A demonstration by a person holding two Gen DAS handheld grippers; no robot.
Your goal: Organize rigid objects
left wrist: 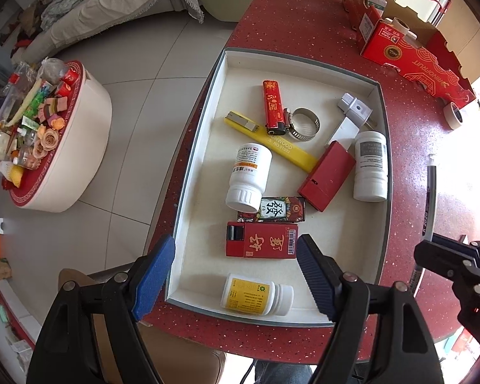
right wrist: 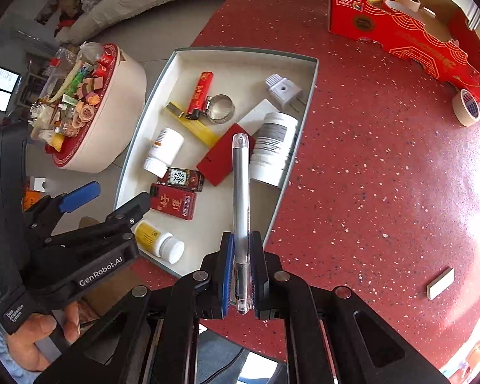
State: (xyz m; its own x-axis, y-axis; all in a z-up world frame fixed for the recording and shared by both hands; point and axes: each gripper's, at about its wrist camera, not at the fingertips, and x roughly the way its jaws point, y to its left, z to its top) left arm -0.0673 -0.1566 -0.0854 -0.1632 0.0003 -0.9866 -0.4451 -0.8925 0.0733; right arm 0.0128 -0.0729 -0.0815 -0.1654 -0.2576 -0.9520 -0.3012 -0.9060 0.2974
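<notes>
The pen (right wrist: pixel 241 192) was clamped between the pads of the right gripper (right wrist: pixel 241 275), its clear cap pointing away from the hand and its barrel reaching out over the near right edge of the tray (right wrist: pixel 313 73). It was silver-grey with a transparent cap and a clear end. The right gripper tilted steeply downward above the red speckled table (right wrist: pixel 384 176). The left gripper (left wrist: pixel 236 275) pointed straight down over the tray's near end, its jaws wide apart and gripping nothing; a hand (right wrist: pixel 38 336) held its handle.

Inside the tray lay a red lighter (left wrist: pixel 273 108), a metal hose clamp (left wrist: pixel 304 123), a yellow knife (left wrist: pixel 268 140), a white plug (left wrist: pixel 355 110), two white bottles (left wrist: pixel 248 176) (left wrist: pixel 370 169), a red case (left wrist: pixel 328 176), a small card box (left wrist: pixel 276 209), a red box (left wrist: pixel 262 240) and a yellow-labelled bottle (left wrist: pixel 256 294). Nothing stood between the pen and the tray.

Further off on the table stood a red carton (right wrist: pixel 409 41), a roll of tape (right wrist: pixel 467 107) and a small white block (right wrist: pixel 440 283)
</notes>
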